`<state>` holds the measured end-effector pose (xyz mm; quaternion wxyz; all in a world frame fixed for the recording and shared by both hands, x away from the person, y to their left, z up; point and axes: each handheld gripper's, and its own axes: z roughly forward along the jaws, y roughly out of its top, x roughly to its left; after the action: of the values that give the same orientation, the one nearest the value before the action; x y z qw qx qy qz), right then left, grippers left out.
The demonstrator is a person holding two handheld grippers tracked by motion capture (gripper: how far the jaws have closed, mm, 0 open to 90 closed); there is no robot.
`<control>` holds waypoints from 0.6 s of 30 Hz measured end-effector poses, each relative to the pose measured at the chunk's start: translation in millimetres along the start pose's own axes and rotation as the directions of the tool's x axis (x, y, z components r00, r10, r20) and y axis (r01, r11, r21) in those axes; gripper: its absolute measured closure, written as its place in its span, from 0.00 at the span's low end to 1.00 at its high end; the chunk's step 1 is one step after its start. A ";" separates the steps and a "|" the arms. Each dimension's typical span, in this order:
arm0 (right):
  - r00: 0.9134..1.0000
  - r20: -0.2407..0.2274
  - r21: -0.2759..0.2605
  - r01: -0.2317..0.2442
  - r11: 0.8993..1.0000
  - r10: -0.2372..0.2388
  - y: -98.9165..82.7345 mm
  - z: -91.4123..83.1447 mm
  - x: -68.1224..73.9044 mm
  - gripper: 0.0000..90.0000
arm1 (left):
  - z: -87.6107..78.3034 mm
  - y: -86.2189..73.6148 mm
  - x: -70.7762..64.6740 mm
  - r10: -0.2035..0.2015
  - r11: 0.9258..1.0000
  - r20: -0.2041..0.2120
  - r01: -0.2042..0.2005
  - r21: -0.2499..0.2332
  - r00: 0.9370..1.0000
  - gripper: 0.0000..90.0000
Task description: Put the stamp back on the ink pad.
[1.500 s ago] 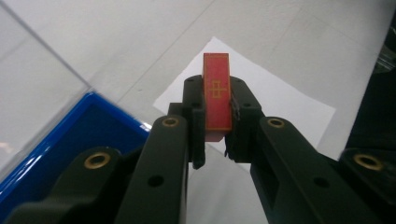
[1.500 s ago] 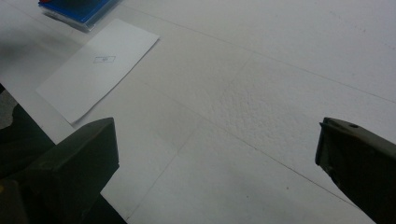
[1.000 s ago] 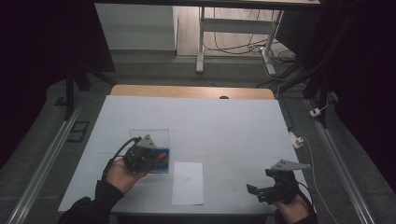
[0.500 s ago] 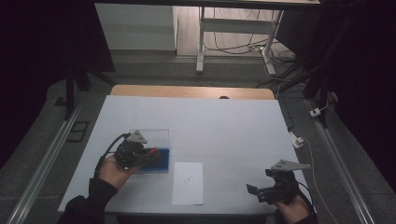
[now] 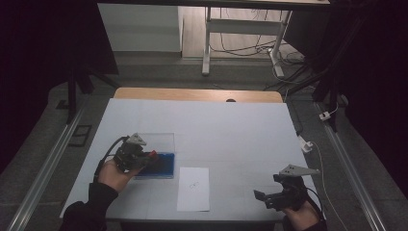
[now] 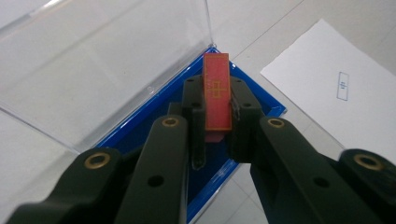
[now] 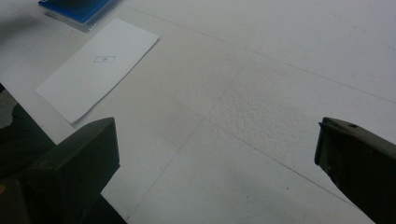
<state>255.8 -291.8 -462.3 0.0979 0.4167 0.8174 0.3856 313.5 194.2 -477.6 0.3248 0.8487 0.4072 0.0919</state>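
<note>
- Red and flat, a small card (image 6: 217, 92) is pinched between the left tongs (image 6: 217, 100), its long axis running out along the jaws.
- Just beneath and ahead lies the blue tray (image 6: 254, 105) of a case, its clear lid (image 6: 107, 60) raised behind it.
- Beside the case, toward the right hand, lies a white paper sheet (image 5: 194, 188) with a small printed box.
- Right tongs (image 5: 269, 197) hang spread and empty, well apart over the worktop (image 5: 240, 130).
- Judged from this, the left hand is nearer both case and sheet.

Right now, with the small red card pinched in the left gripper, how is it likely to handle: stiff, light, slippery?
The red card stands straight between the left gripper pads unsupported, so probably stiff. It looks thin and small, likely light. Its flat, smooth faces could slip or twist if the pinch loosens.
</note>
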 end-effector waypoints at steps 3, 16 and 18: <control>1.000 0.000 0.001 0.001 1.000 -0.001 0.0 0.0 0.0 0.00 | 2.6 -0.5 1.1 -0.005 1.000 0.006 0.005 0.006 1.000 0.88; 1.000 0.000 0.000 0.001 1.000 -0.001 0.0 0.0 0.0 0.00 | 15.1 -4.2 5.4 0.004 0.998 -0.004 -0.003 0.062 1.000 0.88; 1.000 0.000 0.001 0.002 1.000 -0.002 0.0 0.1 0.0 0.00 | 17.1 -4.6 5.9 0.001 0.998 -0.003 -0.001 0.068 1.000 0.88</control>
<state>255.8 -291.8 -462.3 0.0981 0.4160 0.8179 0.3852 321.6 192.6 -494.3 0.2952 0.8592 0.4103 0.0796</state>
